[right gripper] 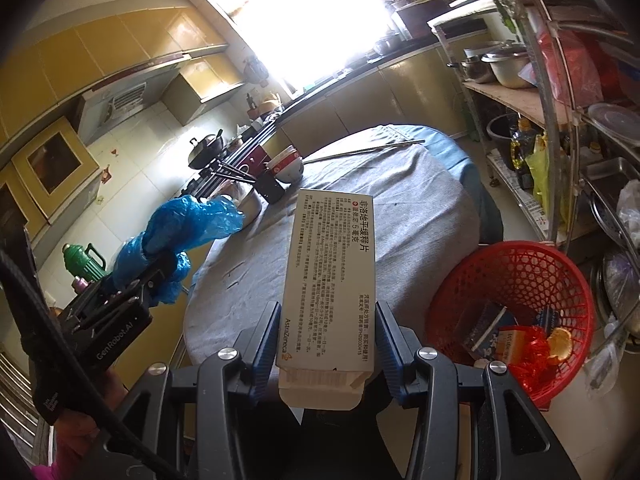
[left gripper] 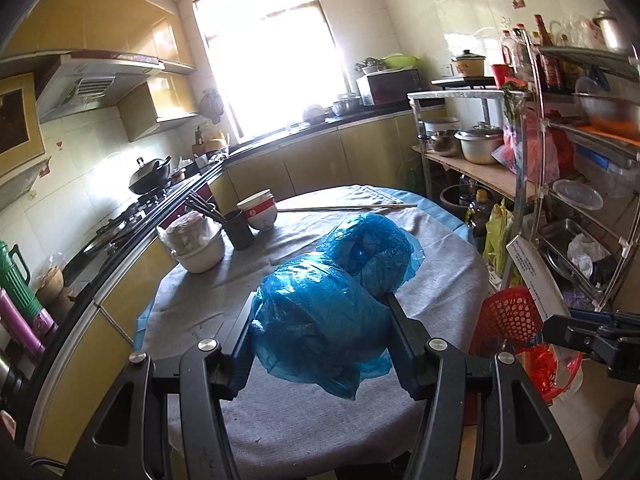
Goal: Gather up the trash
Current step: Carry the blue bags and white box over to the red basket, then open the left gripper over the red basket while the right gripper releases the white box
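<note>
My left gripper (left gripper: 320,312) is shut on a crumpled blue plastic bag (left gripper: 336,292) and holds it above the round grey-clothed table (left gripper: 280,420). The bag also shows in the right wrist view (right gripper: 180,236), at the left. My right gripper (right gripper: 328,328) is shut on a long white medicine box (right gripper: 332,276) with printed text, held above the table's near edge. A red mesh trash basket (right gripper: 516,276) stands to the right of the table, with several pieces of trash in it; it also shows in the left wrist view (left gripper: 516,312).
On the table's far left stand stacked bowls (left gripper: 260,212), a dark cup with chopsticks (left gripper: 238,228) and a covered white bowl (left gripper: 196,244). Loose chopsticks (left gripper: 348,208) lie at the far edge. A stove counter (left gripper: 120,232) runs along the left; metal shelves (left gripper: 580,160) stand at the right.
</note>
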Tool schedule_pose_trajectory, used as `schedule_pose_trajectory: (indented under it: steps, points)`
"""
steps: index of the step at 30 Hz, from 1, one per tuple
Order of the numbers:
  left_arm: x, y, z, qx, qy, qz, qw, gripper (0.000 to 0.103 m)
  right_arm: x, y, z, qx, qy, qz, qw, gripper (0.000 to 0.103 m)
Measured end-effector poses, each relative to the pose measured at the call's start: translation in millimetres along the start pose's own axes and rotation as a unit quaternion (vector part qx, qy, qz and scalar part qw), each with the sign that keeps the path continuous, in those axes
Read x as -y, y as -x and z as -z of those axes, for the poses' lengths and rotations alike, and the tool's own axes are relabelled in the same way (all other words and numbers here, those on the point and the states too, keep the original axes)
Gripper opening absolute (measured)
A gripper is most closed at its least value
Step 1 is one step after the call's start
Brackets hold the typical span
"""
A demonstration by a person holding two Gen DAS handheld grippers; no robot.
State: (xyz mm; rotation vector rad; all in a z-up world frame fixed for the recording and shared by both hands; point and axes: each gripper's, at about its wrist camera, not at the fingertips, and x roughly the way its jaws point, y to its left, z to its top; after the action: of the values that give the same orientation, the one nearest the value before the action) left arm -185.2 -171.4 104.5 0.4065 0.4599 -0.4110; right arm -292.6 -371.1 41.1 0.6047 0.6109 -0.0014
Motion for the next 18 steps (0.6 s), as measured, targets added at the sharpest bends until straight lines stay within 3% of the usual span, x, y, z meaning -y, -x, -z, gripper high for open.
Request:
schedule_pose_trajectory:
  steps: [18]
  points:
    - [57.4,3.6,-1.8,0.002,-0.067,0.029,0.9973,0.060,51.7,17.2,4.5,0.011,-0.056,0.020,0.998,0.049]
